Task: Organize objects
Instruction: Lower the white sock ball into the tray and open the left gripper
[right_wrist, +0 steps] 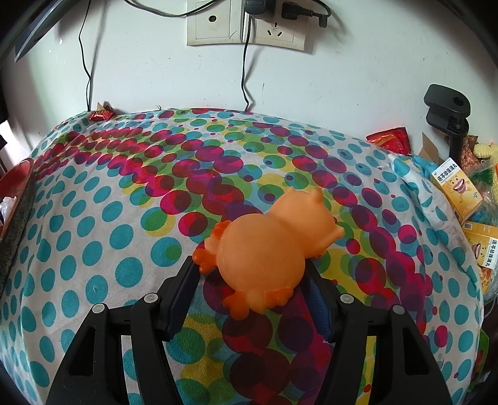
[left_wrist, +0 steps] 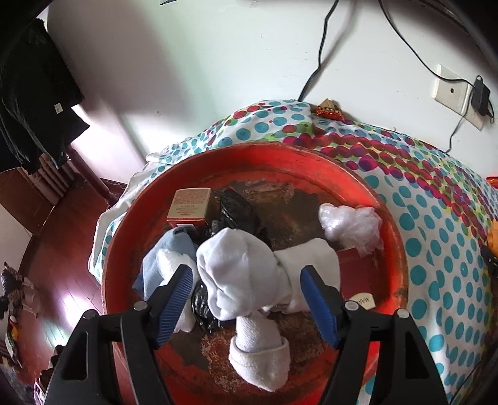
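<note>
Left gripper (left_wrist: 247, 299) sat over the red tray (left_wrist: 389, 218), jaws apart, blue pads (left_wrist: 176, 299) not touching anything. A white sock (left_wrist: 242, 274) lay between the two fingers, bunched up, its rolled cuff end lower in the view toward the camera. Blue cloth (left_wrist: 168, 252) just left of the sock, black plastic bag (left_wrist: 236, 208) behind it, small box (left_wrist: 189, 207) at the tray's far left, crumpled clear plastic (left_wrist: 351, 224) far right. Tray rested on the polka-dot cloth (left_wrist: 435, 218).

Right gripper (right_wrist: 252, 280) was out over the same cloth (right_wrist: 124, 218), well apart from the tray, whose edge (right_wrist: 18, 199) showed only at the far left of the right wrist view. Orange rubber toy (right_wrist: 267, 246) lay on the cloth at the fingertips, its body between them. Jaws stood wide; couldn't tell whether the tips actually pressed on the toy. Yellow boxes (right_wrist: 457, 190) sat at the cloth's right edge, wall sockets (right_wrist: 246, 25) above.
</note>
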A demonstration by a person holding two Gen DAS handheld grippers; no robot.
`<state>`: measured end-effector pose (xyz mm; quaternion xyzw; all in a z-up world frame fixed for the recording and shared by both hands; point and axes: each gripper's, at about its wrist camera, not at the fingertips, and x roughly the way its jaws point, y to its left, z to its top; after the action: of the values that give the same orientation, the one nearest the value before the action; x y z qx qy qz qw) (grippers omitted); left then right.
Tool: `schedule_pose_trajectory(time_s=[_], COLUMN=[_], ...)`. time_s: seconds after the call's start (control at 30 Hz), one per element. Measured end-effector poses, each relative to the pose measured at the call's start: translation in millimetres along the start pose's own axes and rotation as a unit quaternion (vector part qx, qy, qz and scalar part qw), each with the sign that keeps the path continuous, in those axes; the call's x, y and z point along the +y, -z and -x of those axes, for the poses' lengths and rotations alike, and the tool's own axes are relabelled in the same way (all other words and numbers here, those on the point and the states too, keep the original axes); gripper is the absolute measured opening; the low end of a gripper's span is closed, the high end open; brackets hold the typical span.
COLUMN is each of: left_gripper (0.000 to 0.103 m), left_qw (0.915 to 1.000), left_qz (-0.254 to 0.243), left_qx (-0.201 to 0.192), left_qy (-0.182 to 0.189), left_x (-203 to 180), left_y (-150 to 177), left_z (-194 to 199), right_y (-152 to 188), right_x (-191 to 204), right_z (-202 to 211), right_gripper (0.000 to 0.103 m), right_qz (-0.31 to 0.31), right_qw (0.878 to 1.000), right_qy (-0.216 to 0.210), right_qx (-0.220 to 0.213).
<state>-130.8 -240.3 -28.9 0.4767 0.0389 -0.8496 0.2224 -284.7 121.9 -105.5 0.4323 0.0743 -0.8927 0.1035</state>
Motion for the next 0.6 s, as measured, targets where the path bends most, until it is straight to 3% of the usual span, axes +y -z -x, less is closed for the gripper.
schedule_pose_trajectory(time_s=[0.2, 0.6], left_gripper=[0.074, 0.074], left_qw=[0.9998, 0.9991], left_qz=[-0.018, -0.039], left_qx=[0.005, 0.006], left_qy=[0.006, 0.012], left_x=[-5.5, -18.2], left_y=[6.0, 16.8], left_z=[7.1, 17.5], right_y=[0.3, -3.9], right_x=[1.7, 1.3], right_z=[0.6, 20.0], right_gripper=[0.054, 0.049], right_qz=[0.004, 0.009], right_qw=[1.0, 0.999], right_qy=[-0.003, -0.028], right_qx=[-0.003, -0.016])
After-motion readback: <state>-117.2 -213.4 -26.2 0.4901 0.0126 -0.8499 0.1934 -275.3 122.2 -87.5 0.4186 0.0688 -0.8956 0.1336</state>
